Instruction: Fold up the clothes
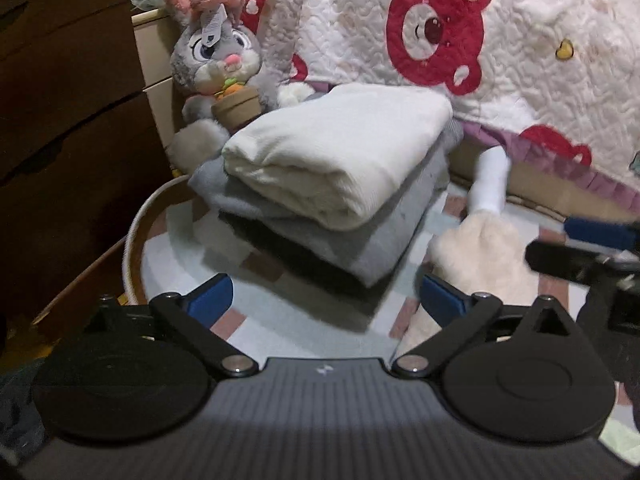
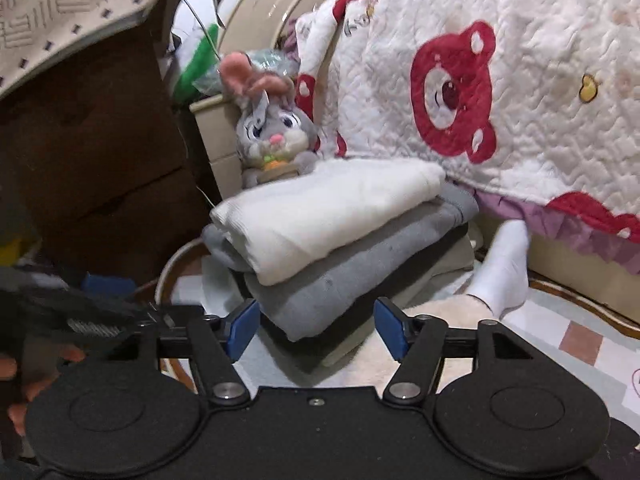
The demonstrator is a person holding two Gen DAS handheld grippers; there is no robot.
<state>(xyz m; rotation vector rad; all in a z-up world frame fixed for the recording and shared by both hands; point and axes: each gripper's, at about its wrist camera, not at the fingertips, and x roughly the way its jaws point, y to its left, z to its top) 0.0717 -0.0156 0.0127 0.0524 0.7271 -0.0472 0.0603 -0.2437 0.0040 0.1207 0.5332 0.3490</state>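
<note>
A stack of folded clothes sits on a round patterned rug (image 1: 280,320): a cream garment (image 1: 336,152) on top, a grey one (image 1: 360,240) under it, darker pieces below. It also shows in the right wrist view, cream (image 2: 320,216) over grey (image 2: 352,272). My left gripper (image 1: 326,300) is open and empty, just in front of the stack. My right gripper (image 2: 318,330) is open and empty, its blue pads either side of the stack's near corner. The right gripper shows at the right edge of the left wrist view (image 1: 592,252).
A grey plush rabbit (image 1: 216,64) sits behind the stack. A white quilt with red bears (image 1: 460,40) hangs to the right. A person's white-socked foot (image 2: 504,268) and cream fuzzy trouser leg (image 1: 480,256) lie right of the stack. A dark wooden cabinet (image 1: 68,120) stands at the left.
</note>
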